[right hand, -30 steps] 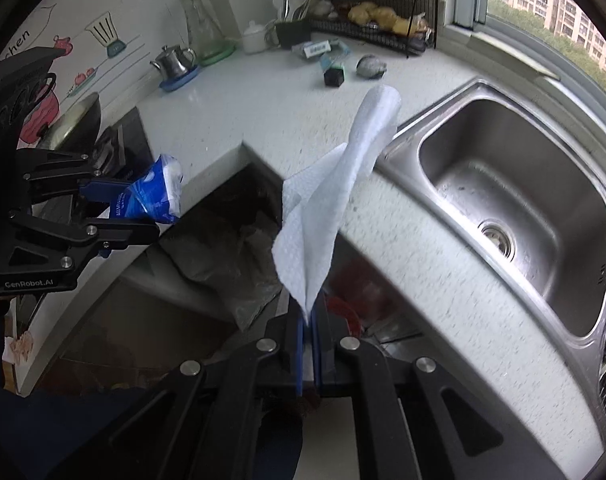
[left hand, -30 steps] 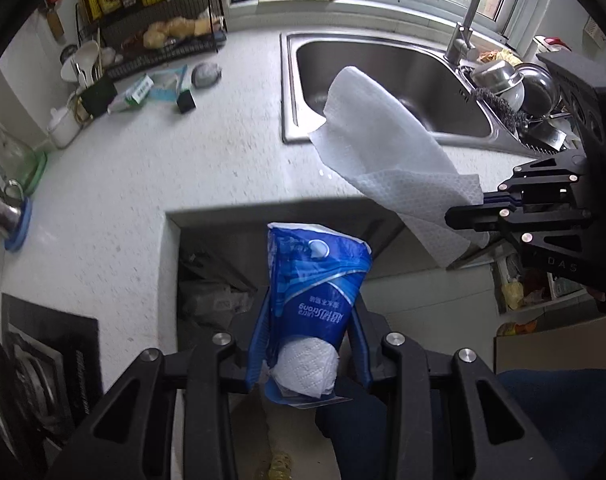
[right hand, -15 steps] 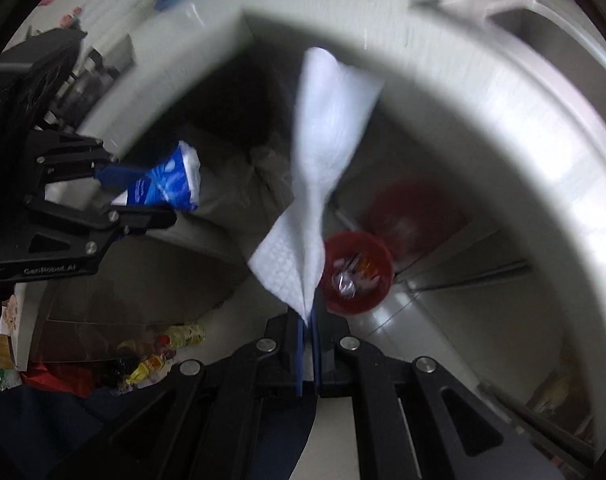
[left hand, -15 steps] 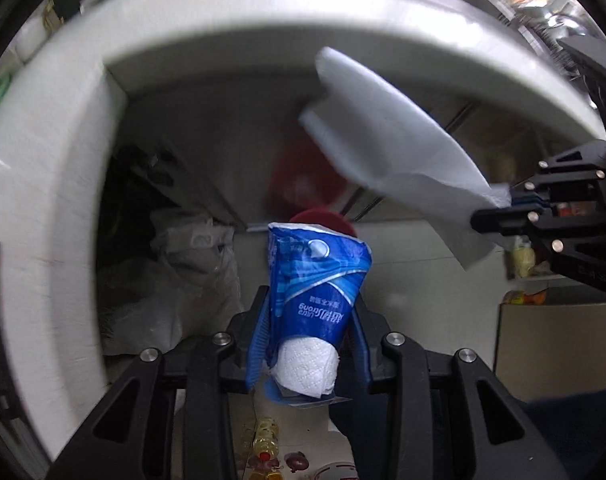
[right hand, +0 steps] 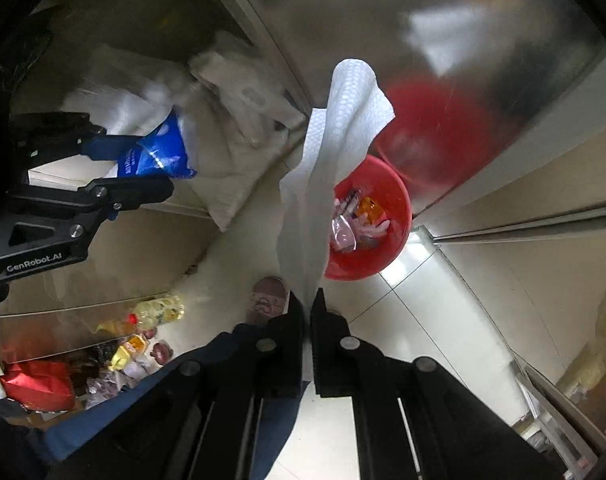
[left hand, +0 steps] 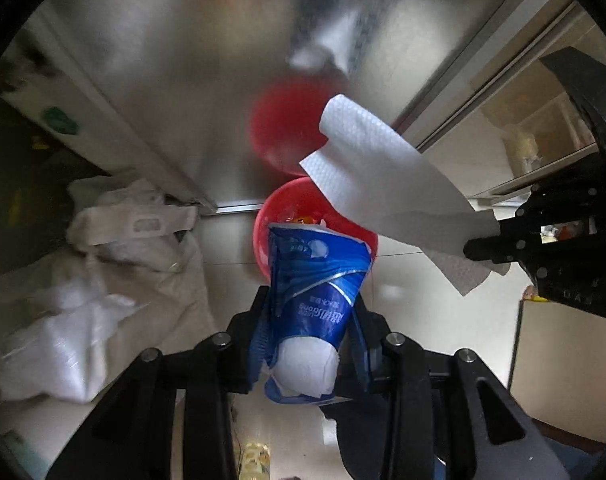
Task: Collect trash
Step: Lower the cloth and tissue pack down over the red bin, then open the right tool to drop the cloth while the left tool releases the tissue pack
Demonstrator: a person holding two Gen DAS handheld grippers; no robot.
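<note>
My left gripper (left hand: 309, 312) is shut on a blue tissue packet (left hand: 317, 280) with white tissue sticking out of its near end; the packet also shows in the right wrist view (right hand: 155, 152). My right gripper (right hand: 308, 304) is shut on a white paper towel (right hand: 327, 160), which hangs out long; the towel also shows in the left wrist view (left hand: 383, 184). A red trash bin (right hand: 383, 252) with wrappers inside stands on the tiled floor below and ahead of both grippers. It is partly hidden behind the packet and towel in the left wrist view (left hand: 271, 216).
Shiny steel cabinet doors (right hand: 423, 20) rise behind the bin and mirror it. White plastic bags (left hand: 103, 264) lie to the left under the counter. Oil bottles and packets (right hand: 143, 320) sit on the floor at left. My shoe (right hand: 267, 300) is near the bin.
Both grippers have dropped from counter height and tilted down toward the floor. The red bin has come closer and larger. Both still hold their trash.
</note>
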